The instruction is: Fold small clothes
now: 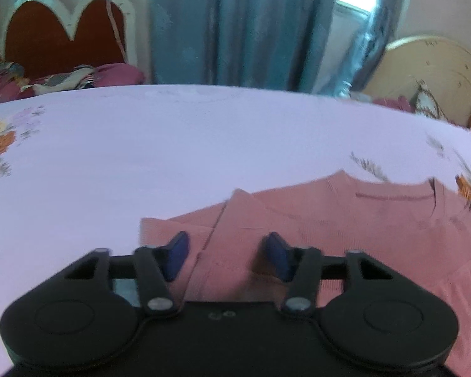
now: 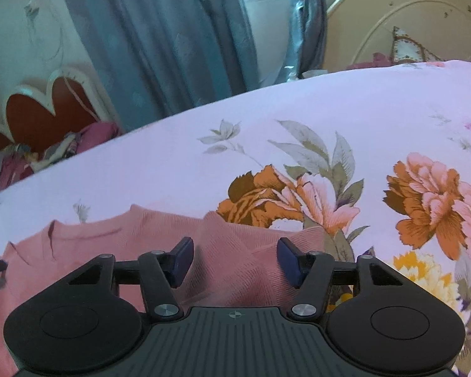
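A small pink knitted top (image 1: 345, 226) lies flat on the lilac flowered bedsheet (image 1: 141, 157), neckline toward the far side. In the left wrist view its sleeve (image 1: 235, 216) is folded in over the body. My left gripper (image 1: 227, 253) hovers low over that sleeve edge, its blue pads (image 1: 177, 251) apart with the cloth lying between them, unpinched. In the right wrist view the pink top (image 2: 125, 238) fills the lower left, and my right gripper (image 2: 235, 259) stands open over its other folded shoulder and sleeve. Its pads (image 2: 287, 260) do not press the fabric.
Blue-grey curtains (image 1: 235, 25) hang beyond the bed's far edge. A red scalloped headboard (image 1: 56, 34) with maroon bedding (image 1: 116, 73) stands at the back left, and a cream round headboard (image 1: 430, 69) at the back right. Large printed flowers (image 2: 424, 194) cover the sheet (image 2: 178, 163) right of the top.
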Motion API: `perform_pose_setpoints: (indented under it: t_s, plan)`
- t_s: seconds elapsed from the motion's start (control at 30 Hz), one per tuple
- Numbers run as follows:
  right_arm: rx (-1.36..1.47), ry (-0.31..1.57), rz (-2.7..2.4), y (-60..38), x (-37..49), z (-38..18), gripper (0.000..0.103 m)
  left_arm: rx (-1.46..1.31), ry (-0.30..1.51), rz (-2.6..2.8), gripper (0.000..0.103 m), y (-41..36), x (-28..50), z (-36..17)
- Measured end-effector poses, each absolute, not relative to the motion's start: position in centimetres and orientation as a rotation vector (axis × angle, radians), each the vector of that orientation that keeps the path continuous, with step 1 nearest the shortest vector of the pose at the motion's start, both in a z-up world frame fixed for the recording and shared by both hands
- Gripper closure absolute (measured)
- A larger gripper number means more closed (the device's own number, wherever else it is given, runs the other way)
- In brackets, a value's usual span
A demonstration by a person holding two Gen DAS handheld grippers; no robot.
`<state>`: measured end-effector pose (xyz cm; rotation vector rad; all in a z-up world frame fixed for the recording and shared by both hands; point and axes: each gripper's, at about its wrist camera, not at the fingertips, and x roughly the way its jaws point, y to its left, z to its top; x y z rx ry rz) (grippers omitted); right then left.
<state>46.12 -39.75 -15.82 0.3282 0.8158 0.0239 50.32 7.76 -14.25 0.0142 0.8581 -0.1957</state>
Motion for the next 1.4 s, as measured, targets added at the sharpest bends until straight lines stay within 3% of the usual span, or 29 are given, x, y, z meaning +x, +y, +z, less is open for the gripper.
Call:
perform_pose_setpoints:
  t_s: [0.13, 0.17, 0.23, 0.53, 0.57, 0.6, 0.93, 1.1, 1.4]
  plan:
    - [0.28, 0.84, 0.054, -39.6, 46.7, -16.7, 0.048, 0.036, 0.86, -0.235, 0.07, 7.6, 50.4, -14.4]
    - [0.265, 0.846, 0.068, -39.4, 46.8, -16.8, 0.067, 0.041, 0.858, -0.244, 0.073, 7.6, 50.3, -14.4]
    - [0.244, 0.853, 0.087, -39.1, 47.0, -16.9, 0.076, 0.055, 0.849, -0.259, 0.087, 7.5, 50.1, -14.2]
    - [0.099, 0.873, 0.169, -37.6, 47.8, -17.1, 0.077, 0.068, 0.791, -0.287, 0.093, 6.9, 49.8, -13.4]
    - [0.084, 0.873, 0.182, -37.5, 47.7, -17.0, 0.091, 0.07, 0.781, -0.285, 0.093, 6.9, 49.7, -13.2]
    - [0.089, 0.872, 0.195, -37.4, 47.7, -16.8, 0.096, 0.072, 0.769, -0.283, 0.094, 6.8, 49.6, -13.1]
    - [0.192, 0.596, 0.017, -38.7, 46.3, -13.1, 0.096, 0.011, 0.587, -0.129, 0.094, 7.3, 49.6, -10.7]
    - [0.166, 0.703, -0.036, -37.7, 48.2, -15.8, 0.096, 0.069, 0.637, -0.041, 0.094, 6.1, 50.9, -13.2]
    - [0.133, 0.73, -0.09, -37.1, 48.7, -18.5, 0.096, 0.185, 0.693, 0.031, 0.091, 5.0, 51.2, -15.6]
